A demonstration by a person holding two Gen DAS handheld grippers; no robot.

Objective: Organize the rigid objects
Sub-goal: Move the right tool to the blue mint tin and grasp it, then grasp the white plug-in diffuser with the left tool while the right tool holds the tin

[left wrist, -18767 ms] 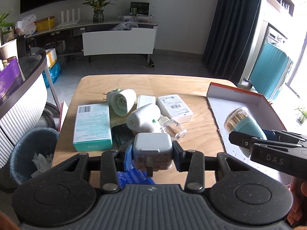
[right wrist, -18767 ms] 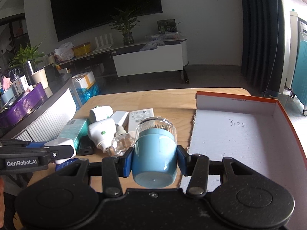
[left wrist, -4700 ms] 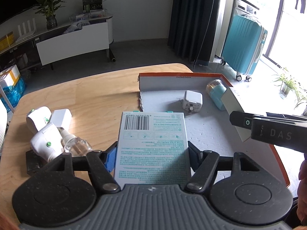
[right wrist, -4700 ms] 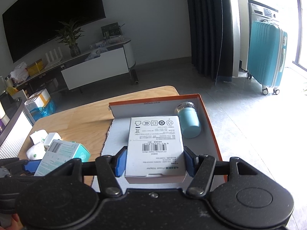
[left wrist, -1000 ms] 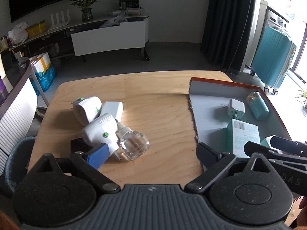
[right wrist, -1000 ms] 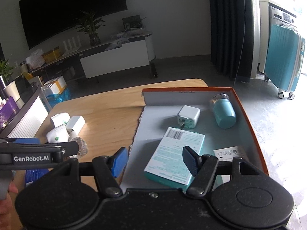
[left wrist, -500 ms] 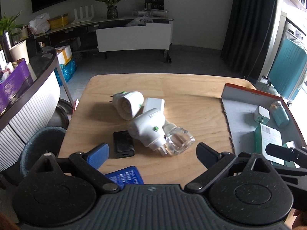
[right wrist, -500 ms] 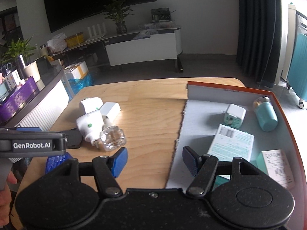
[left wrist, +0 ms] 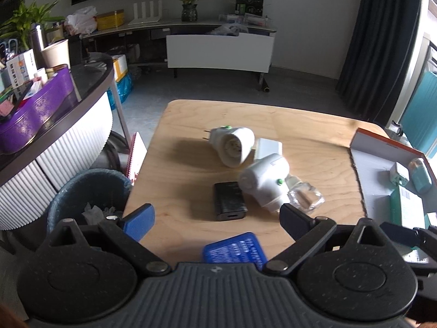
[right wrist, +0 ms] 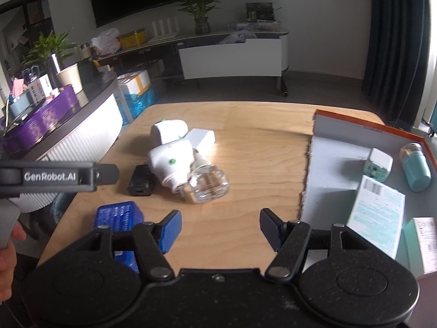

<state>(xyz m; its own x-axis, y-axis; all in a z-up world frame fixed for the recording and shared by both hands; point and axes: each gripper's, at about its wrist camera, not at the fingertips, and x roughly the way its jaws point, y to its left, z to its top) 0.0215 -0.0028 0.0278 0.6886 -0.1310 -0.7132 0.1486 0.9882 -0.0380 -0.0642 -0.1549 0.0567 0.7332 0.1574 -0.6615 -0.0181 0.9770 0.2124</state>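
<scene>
**Both grippers empty over the counter, tray part filled**

Left wrist view: the orange-rimmed tray sits at the counter's right edge and holds a white charger, a teal jar lying beside it, and a teal box nearer the camera. The left gripper has its fingers wide apart with nothing between them. Just beyond the gap lies a black block; a blue box lies just below it, near the camera. Two white plugs, a white adapter and a clear bottle crowd together behind the right finger. A bin stands off the counter's left edge.

Right wrist view: the tray also shows a white box at its near corner, beside the teal box. The right gripper hangs about half open and empty over bare wood. The bottle and plugs lie ahead of its left finger, the blue box just beside that finger.
</scene>
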